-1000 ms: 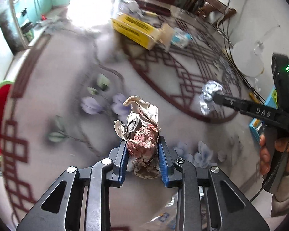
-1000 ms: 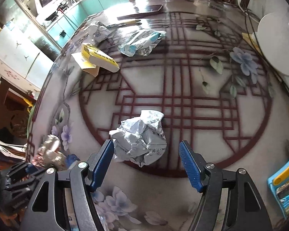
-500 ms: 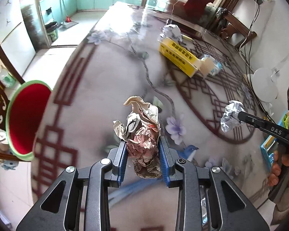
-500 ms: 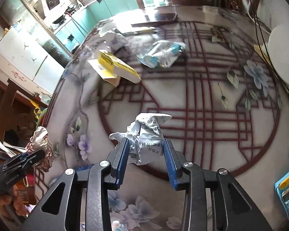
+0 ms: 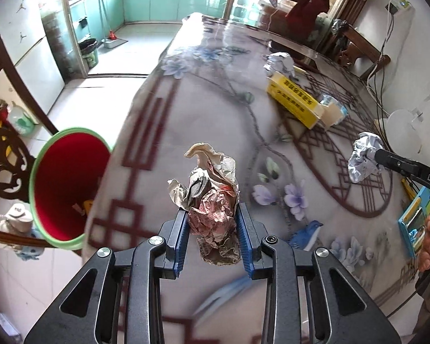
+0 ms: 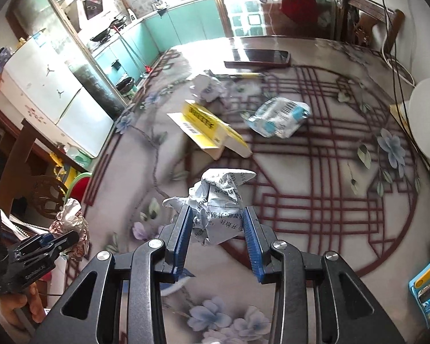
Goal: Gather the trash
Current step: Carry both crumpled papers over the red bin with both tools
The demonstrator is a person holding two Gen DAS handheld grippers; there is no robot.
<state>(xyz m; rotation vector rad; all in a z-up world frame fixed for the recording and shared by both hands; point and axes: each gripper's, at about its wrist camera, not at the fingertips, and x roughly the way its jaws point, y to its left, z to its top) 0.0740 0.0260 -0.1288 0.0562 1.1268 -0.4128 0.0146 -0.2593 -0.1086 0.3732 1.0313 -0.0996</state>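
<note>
As both hands work over a flower-patterned worktop (image 5: 203, 91), each gripper carries its own piece of rubbish clear of the surface. The left gripper (image 5: 212, 230) has its blue fingers (image 5: 181, 238) clenched on a crumpled brownish wad of printed paper (image 5: 212, 200), held just beside the worktop's edge, near a red bin with a green rim (image 5: 63, 183) that stands below on the floor. That bin looks like the intended drop point, which would explain why the wad is carried out toward that side. The right gripper (image 6: 219, 229) grasps a crumpled white leaflet with printed text (image 6: 218, 197), its fingers (image 6: 250, 238) pressed against both flanks of the paper, over the dark red lattice pattern nearer the middle.

Trash still waiting on the worktop: an opened yellow carton (image 6: 212, 127), a flattened clear-and-blue plastic wrapper (image 6: 278, 116) and another ball of white paper (image 6: 207, 86) beyond it. A dark phone (image 6: 258, 57) lies at the far edge, apparently not part of the clean-up. With two pieces in hand and three left, the job seems roughly at its midpoint.
</note>
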